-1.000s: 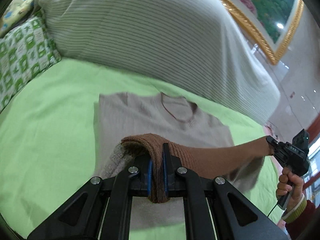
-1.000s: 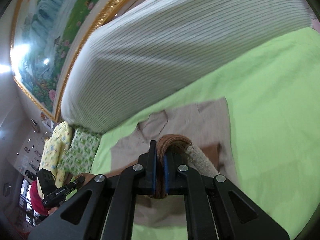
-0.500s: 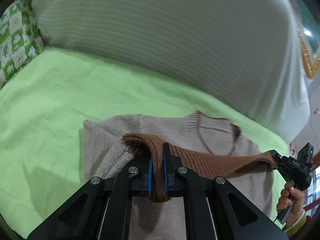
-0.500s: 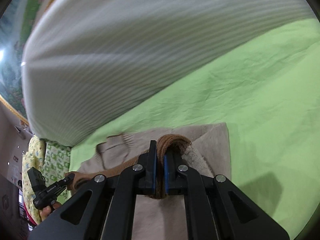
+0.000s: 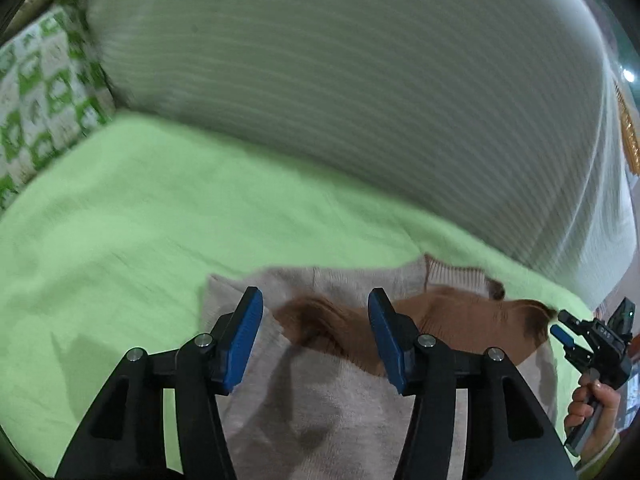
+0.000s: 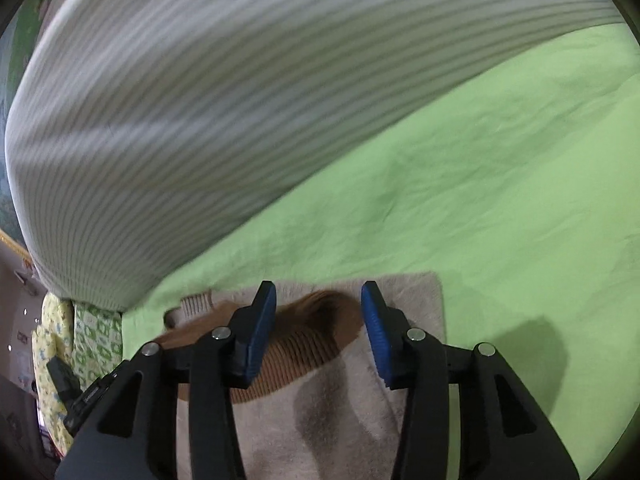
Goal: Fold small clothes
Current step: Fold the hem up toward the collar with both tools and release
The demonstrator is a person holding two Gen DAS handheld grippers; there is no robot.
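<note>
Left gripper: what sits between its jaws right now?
In the left wrist view, the left gripper has just opened; the sweater's brown hem lies loose between the jaws, on the beige sweater.

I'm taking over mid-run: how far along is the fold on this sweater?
Done: the brown ribbed hem has been brought up over the beige sweater, near the collar. In hand: nothing; the left gripper and right gripper have just been opening, with the hem lying loose between their jaws. Left: probably any sideways fold and tidying on the green sheet.
</note>
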